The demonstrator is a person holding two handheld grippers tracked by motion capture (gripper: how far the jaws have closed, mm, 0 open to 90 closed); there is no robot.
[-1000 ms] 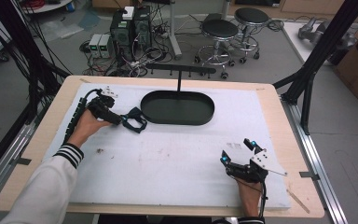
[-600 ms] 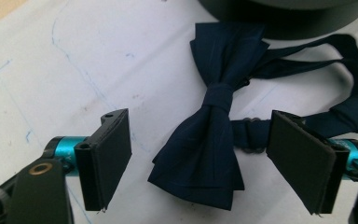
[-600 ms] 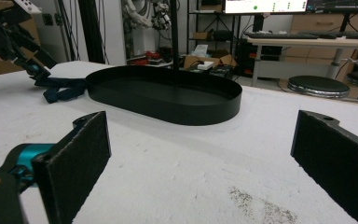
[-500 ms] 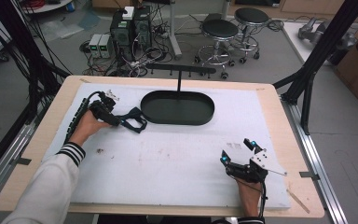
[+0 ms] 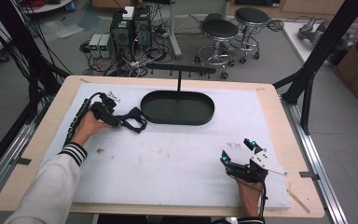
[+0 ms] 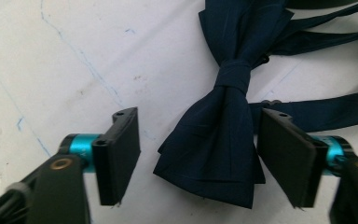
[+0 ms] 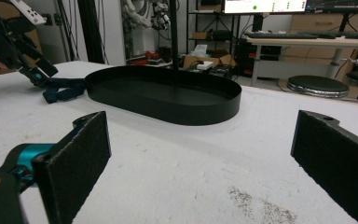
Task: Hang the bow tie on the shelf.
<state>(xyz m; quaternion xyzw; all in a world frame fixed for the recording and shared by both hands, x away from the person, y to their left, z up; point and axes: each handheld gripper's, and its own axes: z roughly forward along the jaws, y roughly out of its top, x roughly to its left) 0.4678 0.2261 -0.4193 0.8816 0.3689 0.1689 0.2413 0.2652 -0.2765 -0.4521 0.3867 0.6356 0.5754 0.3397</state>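
Hand-held gripper (image 6: 196, 163) in the person's left hand stands wide open over a dark navy bow tie (image 6: 223, 116), its two black jaws flanking the tie's near wing without touching the cloth, as the left gripper view shows. The bow tie lies flat on the white-covered counter (image 5: 168, 163), just left of the black oval tray (image 5: 177, 108), its straps trailing toward the tray. From above, the left hand-held gripper sits at the counter's far left with the tie at its tip. The right hand-held gripper (image 5: 237, 150) rests near the counter's front right corner, jaws spread wide and holding nothing, well apart from tie and tray. To take the tie cleanly, the left jaws would likely do best to slide forward until they bracket the knot at the middle, then sink until the pads meet the counter before closing; a pinch on the loose wing alone risks the fabric slipping or the straps dragging behind on any lift toward the tray.
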